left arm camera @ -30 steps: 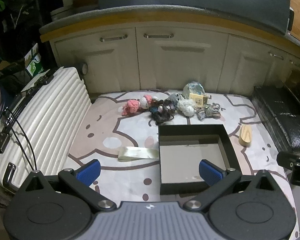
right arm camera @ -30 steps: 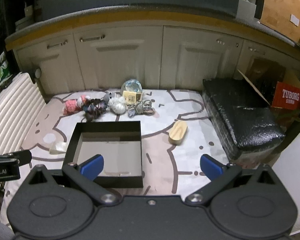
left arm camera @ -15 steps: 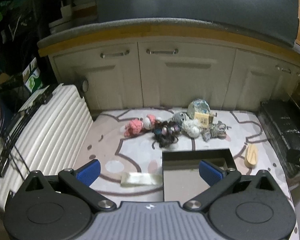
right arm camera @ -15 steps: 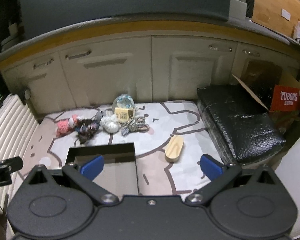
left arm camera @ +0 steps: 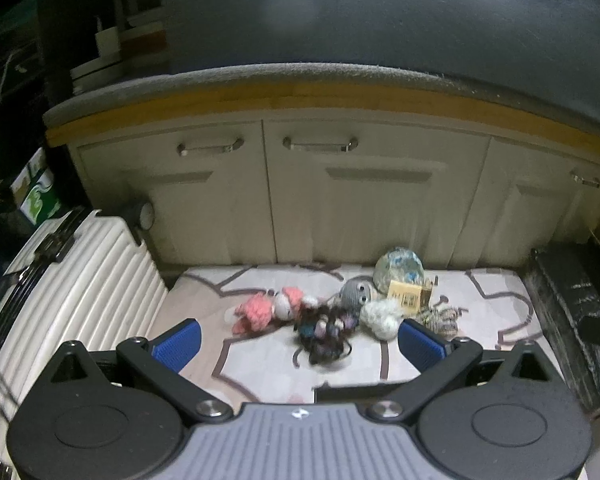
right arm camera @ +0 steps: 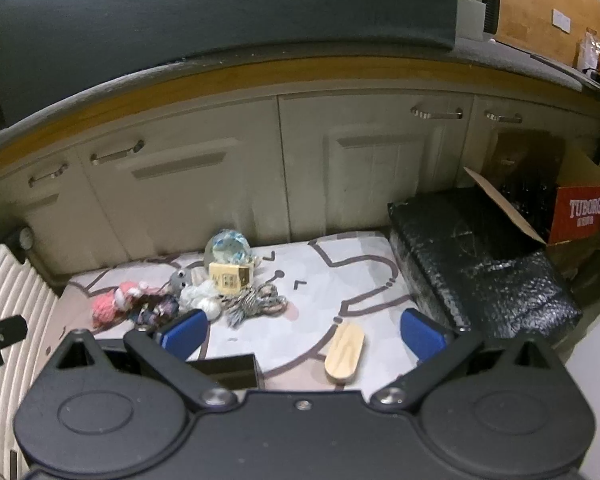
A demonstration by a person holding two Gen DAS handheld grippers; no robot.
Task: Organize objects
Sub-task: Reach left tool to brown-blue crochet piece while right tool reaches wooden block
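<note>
Because the small toys (left arm camera: 324, 320) are heaped touching one another on the mat (right arm camera: 340, 276) beyond the black box (right arm camera: 228, 368), a neighbour may be dragged along; both the left gripper (left arm camera: 298, 340) and the right gripper (right arm camera: 300, 334) are held released and empty, well short of them

The one legible text is "TUBORG", in white capitals on the red side of an open cardboard box (right arm camera: 584, 210). This box stands at the far right of the right wrist view, just behind the black wrapped bundle (right arm camera: 480, 256). A smaller white line runs beneath the brand name, too small to read. Left of the bundle, among the toys on the mat, a small tan box (right arm camera: 229, 278) carries a dark printed pattern that cannot be made out. In the left wrist view, a green-and-white carton (left arm camera: 40, 196) bears a blurred marking.
</note>
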